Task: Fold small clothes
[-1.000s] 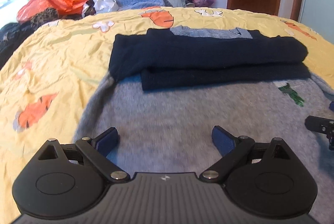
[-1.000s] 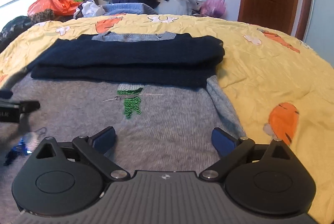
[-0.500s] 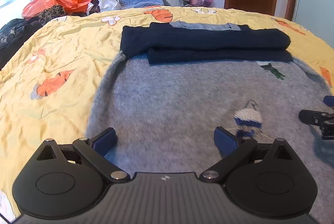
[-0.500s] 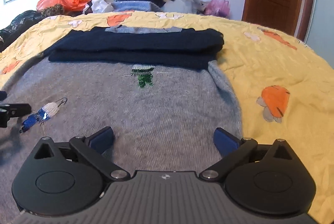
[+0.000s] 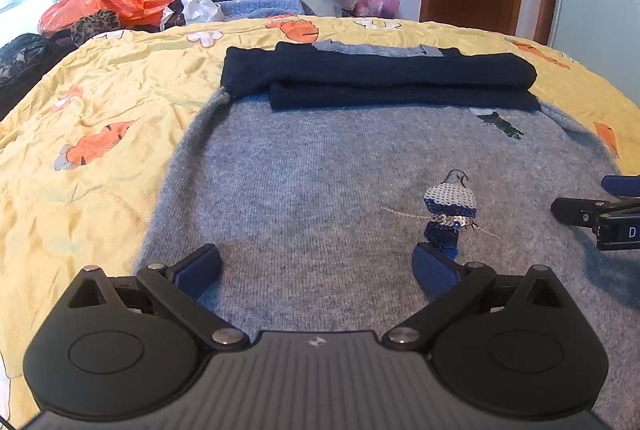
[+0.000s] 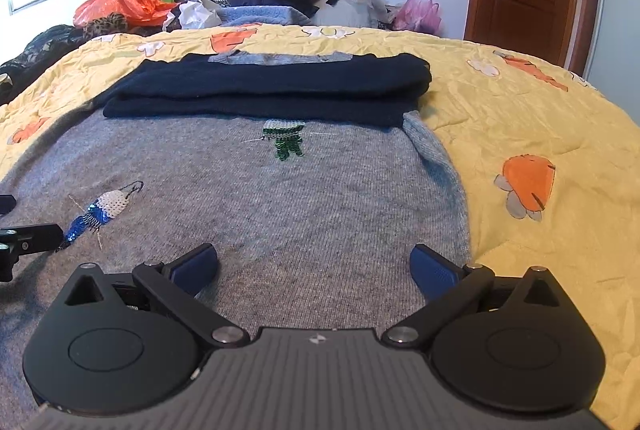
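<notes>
With the navy sleeves point(image 5: 376, 79) already folded across the chest, the grey sweater point(image 5: 320, 181) lies flat on the yellow bedspread point(image 5: 100, 117), and the step in hand looks like the hem fold. The left tongs point(image 5: 316, 266) hang low over the near left part of the body, pads wide apart, gripping nothing. The right tongs point(image 6: 314, 264) sit the same way over the near right part, apart and empty, the right pad close to the sweater's side edge. Between them shows the sequin patch point(image 5: 450, 209); the green patch point(image 6: 286, 139) sits just below the sleeves.

Next move, by the look of it: both tongs reach the hem, which is hidden beneath the tool bodies, pinch one corner each, and carry it up toward the sleeves evenly, so the knit doesn't skew.

Against a second ago, both views have drawn back toward the hem. The sleeves sit farther off, more grey knit is showing, and the sequin patch has come into the left view. The pads were just as far apart then.
</notes>
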A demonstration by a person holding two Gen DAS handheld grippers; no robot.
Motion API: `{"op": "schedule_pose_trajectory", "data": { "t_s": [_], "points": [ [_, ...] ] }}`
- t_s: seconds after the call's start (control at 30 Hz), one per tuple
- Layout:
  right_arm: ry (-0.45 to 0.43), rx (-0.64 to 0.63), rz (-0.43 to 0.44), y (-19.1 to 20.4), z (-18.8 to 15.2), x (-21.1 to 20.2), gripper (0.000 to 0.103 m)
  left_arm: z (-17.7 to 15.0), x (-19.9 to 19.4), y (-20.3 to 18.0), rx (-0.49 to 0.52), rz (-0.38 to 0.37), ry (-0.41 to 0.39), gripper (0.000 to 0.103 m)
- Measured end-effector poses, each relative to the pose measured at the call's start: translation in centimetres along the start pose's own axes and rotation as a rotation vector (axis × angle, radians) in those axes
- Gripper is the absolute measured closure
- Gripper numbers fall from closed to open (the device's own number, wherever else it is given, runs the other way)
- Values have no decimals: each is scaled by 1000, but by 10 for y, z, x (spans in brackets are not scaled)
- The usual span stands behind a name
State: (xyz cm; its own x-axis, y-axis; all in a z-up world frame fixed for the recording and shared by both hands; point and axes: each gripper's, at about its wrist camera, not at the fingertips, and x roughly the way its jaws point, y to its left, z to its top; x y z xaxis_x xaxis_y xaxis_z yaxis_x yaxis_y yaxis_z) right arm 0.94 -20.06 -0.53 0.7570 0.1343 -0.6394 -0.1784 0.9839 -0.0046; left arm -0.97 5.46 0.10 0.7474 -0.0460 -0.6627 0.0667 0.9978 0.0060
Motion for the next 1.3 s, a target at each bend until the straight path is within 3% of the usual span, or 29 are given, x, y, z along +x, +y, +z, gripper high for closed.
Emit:
{"op": "schedule_pose_trajectory", "data": {
  "t_s": [0.93,1.3],
  "points": [
    [0,8,-19,1,-2,-2,0,-2,0,-2,9,12,2,0],
    [16,9,-31,5,-13,-18,0,-19,-28,-13,26,28,45,0]
  ]
}}
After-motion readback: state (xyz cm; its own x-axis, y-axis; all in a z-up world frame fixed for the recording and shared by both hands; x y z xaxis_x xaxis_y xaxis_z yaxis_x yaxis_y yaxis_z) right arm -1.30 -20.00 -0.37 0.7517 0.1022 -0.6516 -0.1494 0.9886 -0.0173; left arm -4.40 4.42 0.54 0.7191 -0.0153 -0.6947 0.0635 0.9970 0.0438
